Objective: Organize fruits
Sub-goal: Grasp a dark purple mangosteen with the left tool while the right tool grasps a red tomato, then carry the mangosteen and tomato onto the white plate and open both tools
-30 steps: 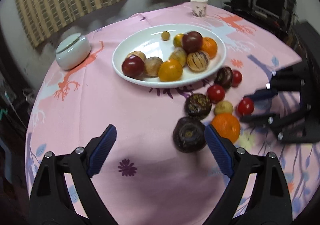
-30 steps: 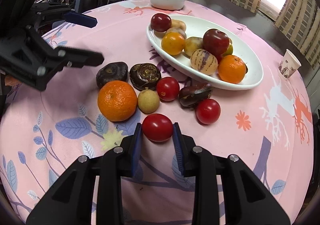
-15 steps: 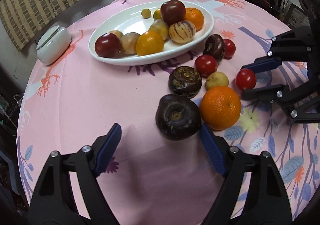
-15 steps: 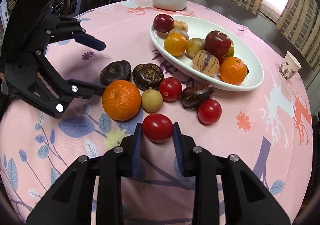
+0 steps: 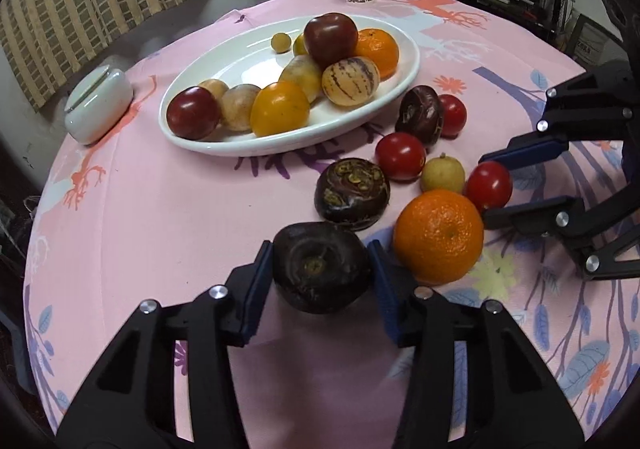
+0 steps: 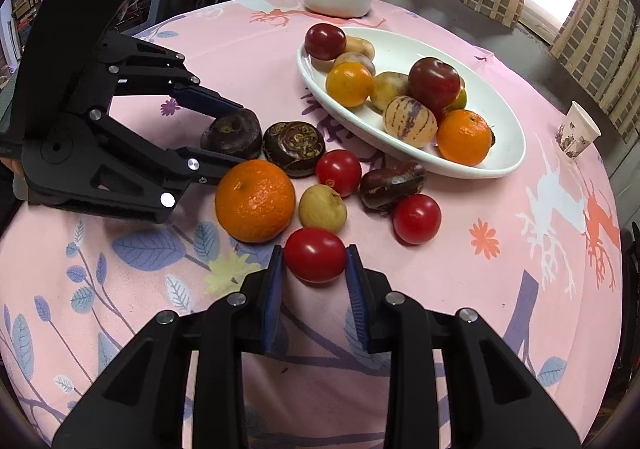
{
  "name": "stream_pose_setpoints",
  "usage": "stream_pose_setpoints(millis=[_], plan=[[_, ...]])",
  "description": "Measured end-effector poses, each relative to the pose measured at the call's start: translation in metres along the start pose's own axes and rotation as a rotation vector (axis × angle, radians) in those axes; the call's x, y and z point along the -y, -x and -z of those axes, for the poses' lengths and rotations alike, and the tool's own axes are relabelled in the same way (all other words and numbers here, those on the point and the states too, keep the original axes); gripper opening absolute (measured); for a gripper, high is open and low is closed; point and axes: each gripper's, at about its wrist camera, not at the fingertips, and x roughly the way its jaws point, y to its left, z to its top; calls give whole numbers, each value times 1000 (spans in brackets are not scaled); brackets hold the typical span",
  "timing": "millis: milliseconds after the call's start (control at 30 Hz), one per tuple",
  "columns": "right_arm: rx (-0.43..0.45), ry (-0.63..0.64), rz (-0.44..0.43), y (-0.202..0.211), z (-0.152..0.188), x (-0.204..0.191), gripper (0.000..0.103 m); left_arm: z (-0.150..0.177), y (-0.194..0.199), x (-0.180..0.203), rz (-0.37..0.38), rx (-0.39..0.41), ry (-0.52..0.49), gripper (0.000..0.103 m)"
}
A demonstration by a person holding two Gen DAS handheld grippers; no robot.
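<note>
Left claw (image 5: 320, 281) closing just now around the dark fruit (image 5: 322, 273), blue pads touching both flanks, fruit sitting on the pink tabletop (image 5: 160, 217) with its stem dimple facing the camera. Seems pinched, though not yet lifted. Right claw (image 6: 315, 269) pressed onto a red tomato (image 6: 315, 255), pads flat on either side, tomato also down on the cloth.

Key relation, seen from the left wrist: white plate (image 5: 404, 79) lying at about 12 o'clock from the dark fruit, well apart, long axis running from 8 o'clock to 2 o'clock. Directly along that line, a second dark fruit (image 5: 352, 193) at 1 o'clock, near the held one, then bare cloth before the plate's near rim. Big orange (image 5: 438, 235) just beside at 3 o'clock, almost touching the right pad, so likely to get nudged by any sideways swing. Free room in the plate mostly at its 9 to 11 o'clock part, behind the red and yellow fruit along the near rim.

Seen from the right wrist: plate (image 6: 508, 165) at 1 o'clock from the tomato, with a small yellow-green fruit (image 6: 322, 208), another tomato (image 6: 338, 172) and a brown fruit (image 6: 391, 185) in between. Both claws roughly equally far from the plate; left one apparently nearer the roomier end. Probably best to go up first, then forward over the rim.
</note>
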Motion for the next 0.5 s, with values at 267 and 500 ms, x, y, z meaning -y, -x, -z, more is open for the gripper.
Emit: stream_pose_setpoints(millis=[267, 500], plan=[[43, -23, 13, 15, 0, 9, 31, -5, 18, -18, 39, 27, 112, 48], [95, -60, 27, 29, -4, 19, 31, -11, 40, -39, 56, 97, 244, 48]])
